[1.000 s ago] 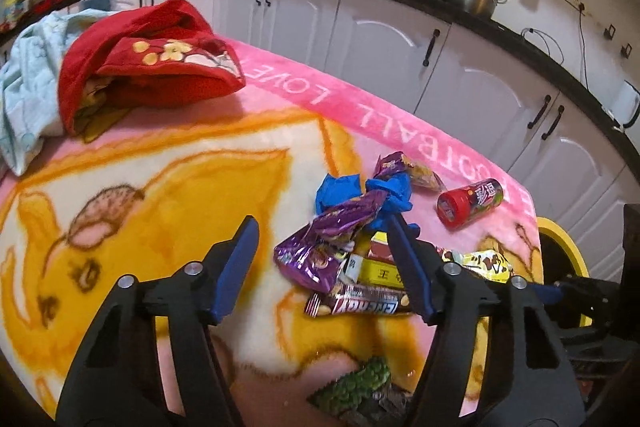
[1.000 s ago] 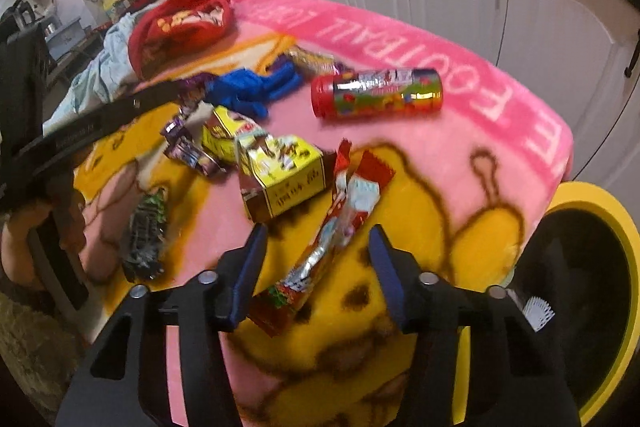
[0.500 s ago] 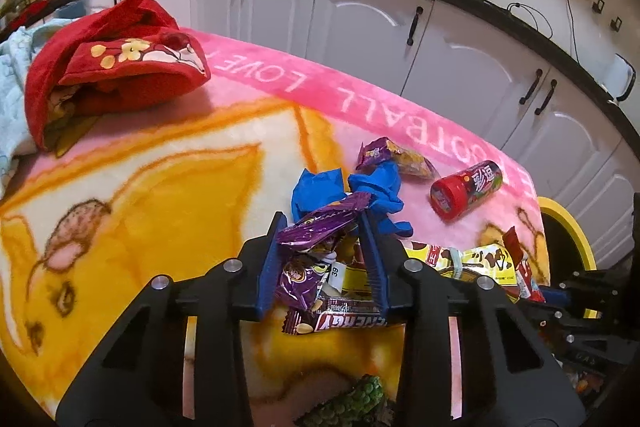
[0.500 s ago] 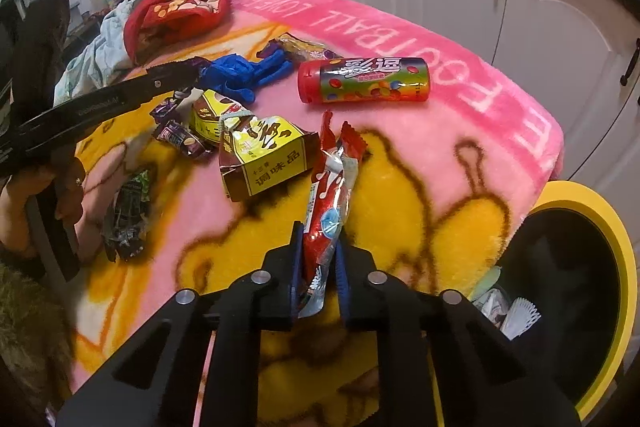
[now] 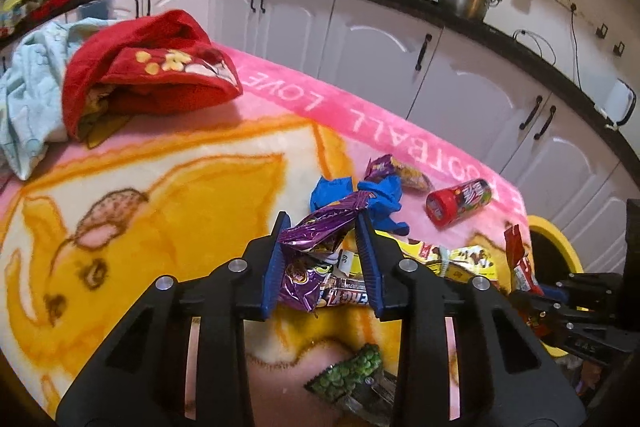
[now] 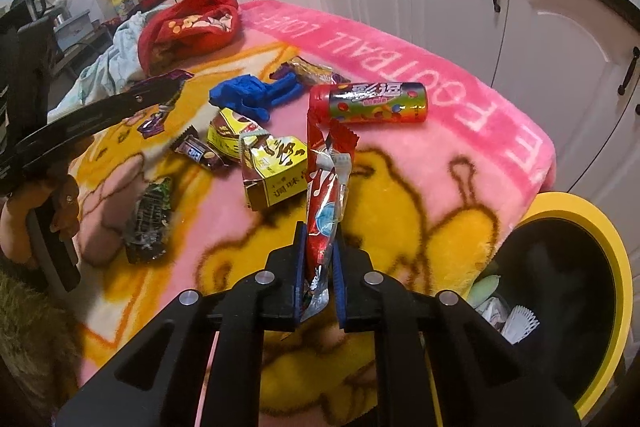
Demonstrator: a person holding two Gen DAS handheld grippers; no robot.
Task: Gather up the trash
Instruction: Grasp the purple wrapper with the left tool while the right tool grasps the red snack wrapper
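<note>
Right wrist view: yellow-rimmed trash bin [image 6: 592,211] beside blanket [image 6: 440,187], holding white paper scraps. Right gripper [image 6: 320,259] clamped on red wrapper [image 6: 324,195], left gripper [image 5: 322,227] just squeezed onto purple wrapper [image 5: 320,227]. One candy tube [image 6: 372,103], one blue glove [image 6: 256,95], two yellow boxes.

A shiny purple wrapper [image 5: 320,231] is sitting between blue pads [image 5: 276,267] on black arms, and a red and silver wrapper [image 6: 326,203] is showing between the other blue pads [image 6: 301,279]. The blanket [image 5: 160,187] is looking pink with white letters and yellow and orange cartoon drawings. A bright blue glove [image 6: 256,93], a red tube with rainbow dots [image 6: 368,103], a yellow and brown box [image 6: 276,167], a green speckled packet [image 5: 352,375] and a black bin with a yellow rim [image 6: 612,239] are showing too.
</note>
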